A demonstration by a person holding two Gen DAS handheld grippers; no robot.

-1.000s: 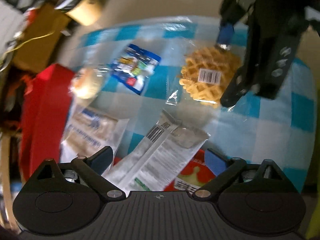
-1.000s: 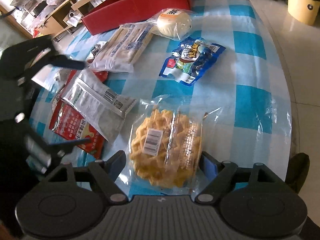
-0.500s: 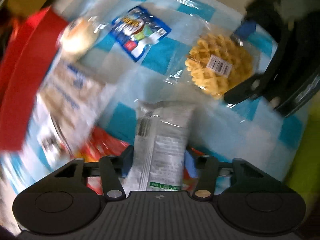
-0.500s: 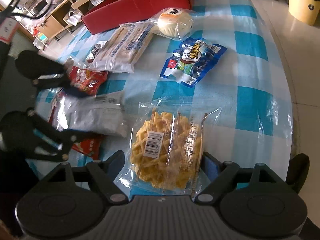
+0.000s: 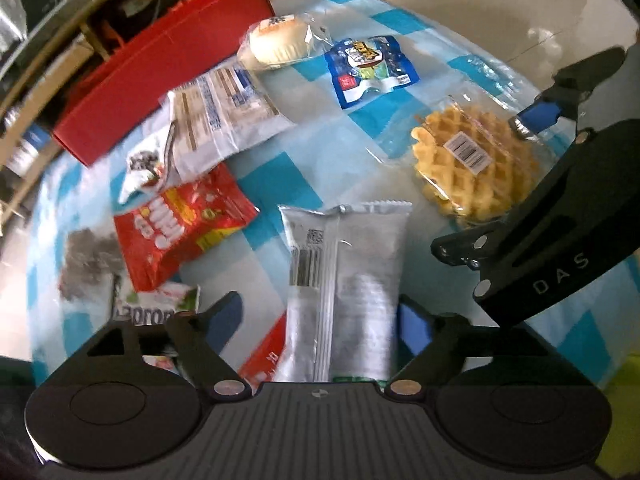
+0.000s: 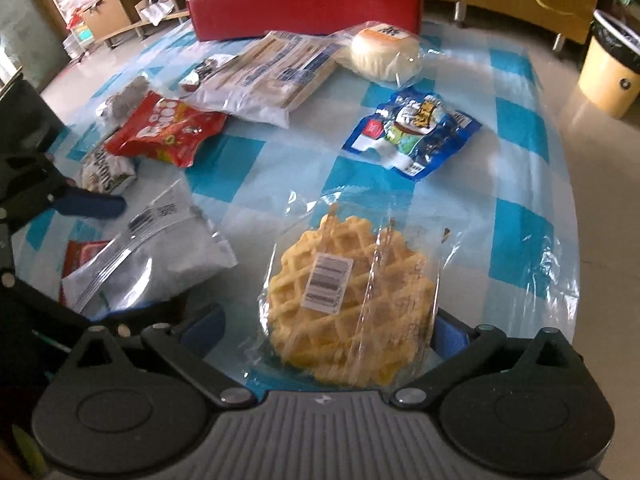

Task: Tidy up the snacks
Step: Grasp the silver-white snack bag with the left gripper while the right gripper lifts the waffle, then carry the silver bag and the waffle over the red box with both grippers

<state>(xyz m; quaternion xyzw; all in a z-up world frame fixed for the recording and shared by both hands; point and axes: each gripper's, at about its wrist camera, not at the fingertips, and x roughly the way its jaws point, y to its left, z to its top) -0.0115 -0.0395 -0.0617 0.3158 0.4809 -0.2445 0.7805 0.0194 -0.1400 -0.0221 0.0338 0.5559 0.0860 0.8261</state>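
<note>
A silver snack packet lies lengthwise between the fingers of my left gripper, whose jaws stand open with a gap on the left side. It also shows in the right wrist view. A bagged waffle lies between the fingers of my right gripper, jaws open around it. The waffle shows in the left wrist view too, with the right gripper over it. A red box stands at the table's far edge.
On the blue-checked tablecloth lie a blue packet, a bagged bun, a long biscuit pack, a red snack bag and small packets. A yellow bin stands on the floor to the right.
My left gripper swung round toward the red box with the silver packet between its fingers, and its jaws widened. My right gripper stayed around the waffle and tilted its view up.
</note>
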